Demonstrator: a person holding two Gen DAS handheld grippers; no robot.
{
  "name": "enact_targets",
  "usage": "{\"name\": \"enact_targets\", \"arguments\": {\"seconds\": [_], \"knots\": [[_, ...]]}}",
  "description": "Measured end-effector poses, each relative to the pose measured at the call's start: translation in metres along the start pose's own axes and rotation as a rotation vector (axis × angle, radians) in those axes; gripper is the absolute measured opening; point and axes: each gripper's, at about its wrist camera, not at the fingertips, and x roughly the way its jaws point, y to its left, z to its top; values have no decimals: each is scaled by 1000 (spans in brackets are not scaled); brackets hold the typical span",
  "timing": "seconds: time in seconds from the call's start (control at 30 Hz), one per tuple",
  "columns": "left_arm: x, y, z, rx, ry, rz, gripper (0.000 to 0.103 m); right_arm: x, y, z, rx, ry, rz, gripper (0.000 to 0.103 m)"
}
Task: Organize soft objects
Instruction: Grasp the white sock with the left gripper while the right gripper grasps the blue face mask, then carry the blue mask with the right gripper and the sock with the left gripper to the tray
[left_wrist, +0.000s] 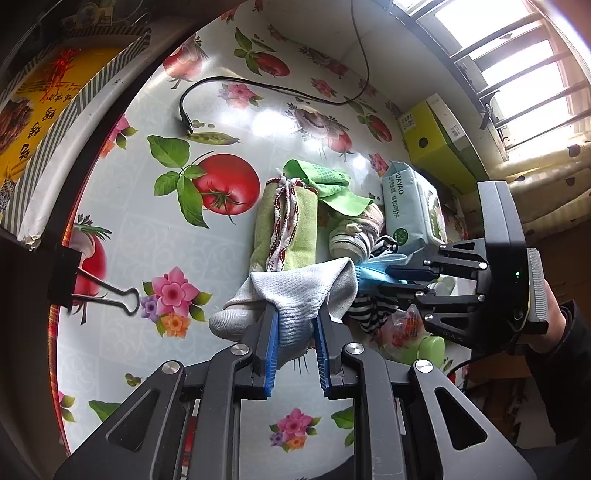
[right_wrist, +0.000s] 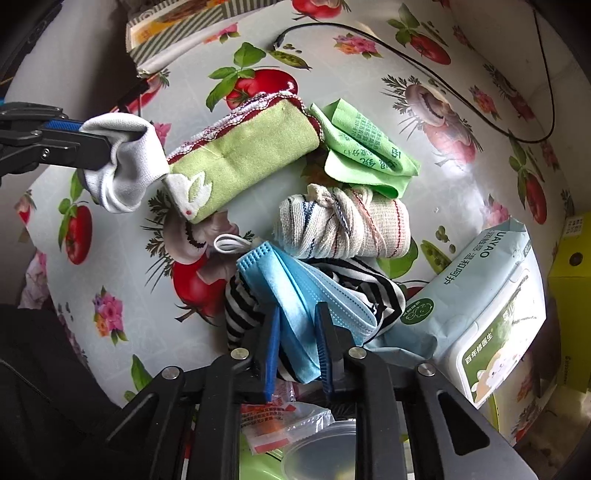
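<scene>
Socks and cloths sit bunched around the rolled green towel (right_wrist: 240, 155); I take that clustering as the sorting pile. My left gripper (left_wrist: 295, 321) is clamped on a grey sock (left_wrist: 299, 291) at the towel's near end, lifted clear to keep it apart; my right gripper (right_wrist: 297, 332) pinches the blue face mask (right_wrist: 291, 291) lying over a striped sock (right_wrist: 380, 291) below the towel; the wipes pack (right_wrist: 476, 295) stays aside.
</scene>
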Motion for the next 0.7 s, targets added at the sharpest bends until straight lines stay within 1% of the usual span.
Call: {"name": "enact_targets", "arguments": {"seconds": [0.13,0.37,0.43,0.6,0.7], "knots": [[-1,-6,3,13,-4,-3,18,-18,-2,-5,58,-60,36,10],[-4,-19,6,43,-10,-5,18,-52,-4,-18,227,-188,103,8],[-4,-23,6,50,-9,-5,18,-60,-1,-24,281,-217,105,8],[-6,-34,7,71,-9,2,18,-76,-12,-42,435,-299,116,8],[-5,-43,8,88,-6,5,18,-86,-15,-57,502,-332,118,8]]}}
